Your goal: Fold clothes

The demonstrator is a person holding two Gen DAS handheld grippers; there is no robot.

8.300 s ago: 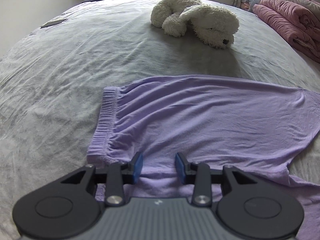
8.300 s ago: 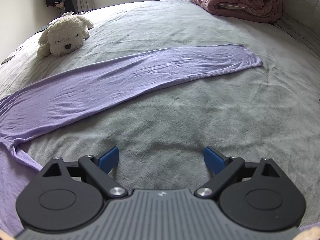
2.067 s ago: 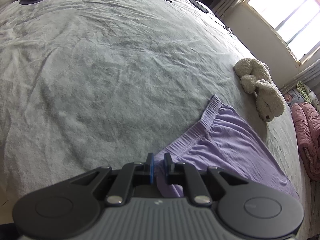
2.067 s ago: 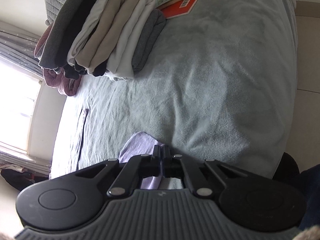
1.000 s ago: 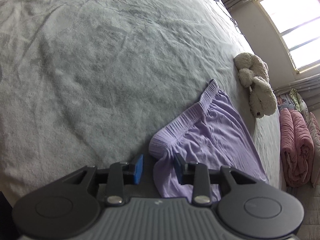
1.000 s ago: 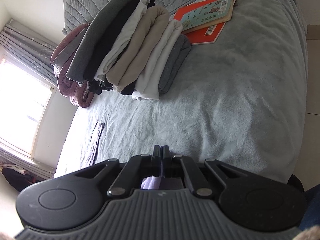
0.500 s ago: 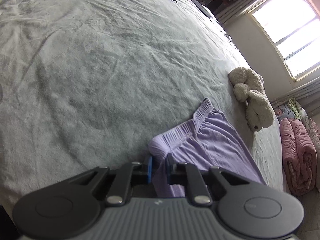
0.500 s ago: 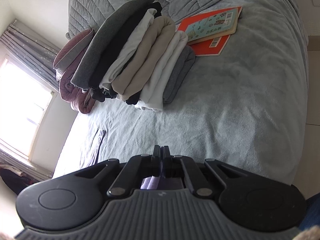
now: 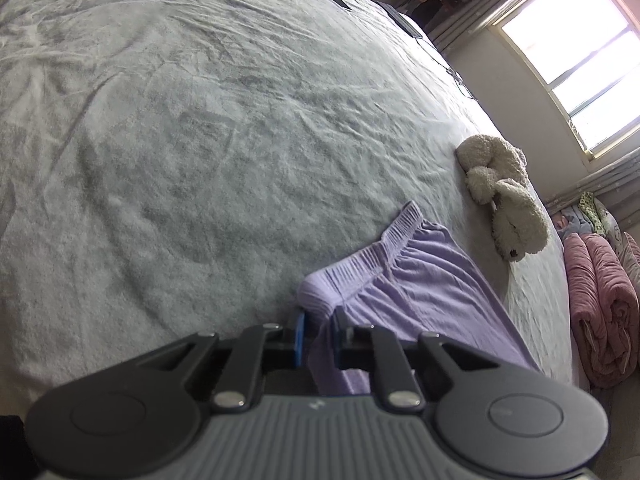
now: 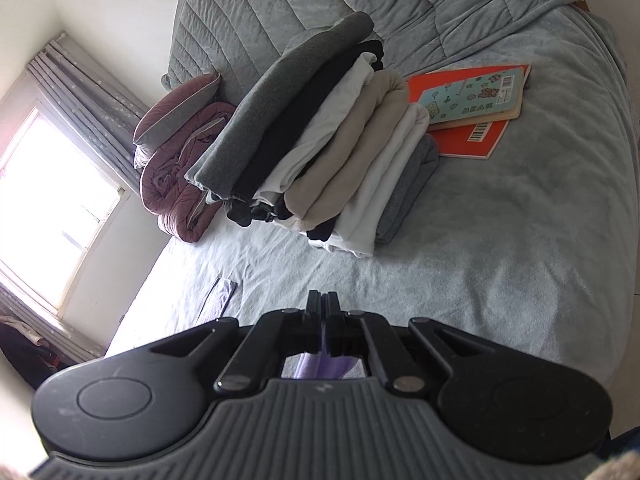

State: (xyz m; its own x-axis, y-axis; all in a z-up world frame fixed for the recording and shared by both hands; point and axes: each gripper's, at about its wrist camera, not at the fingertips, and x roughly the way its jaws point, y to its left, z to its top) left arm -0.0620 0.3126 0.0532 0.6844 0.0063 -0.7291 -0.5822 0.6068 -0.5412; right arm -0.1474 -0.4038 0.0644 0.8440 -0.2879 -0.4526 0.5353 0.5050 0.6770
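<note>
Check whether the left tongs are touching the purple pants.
Touching. The left wrist view shows the left tongs clamped on the purple pants near the waistband corner.

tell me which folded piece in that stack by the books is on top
The dark grey piece tops the folded stack; a black one lies under it, then white and beige layers.
</note>
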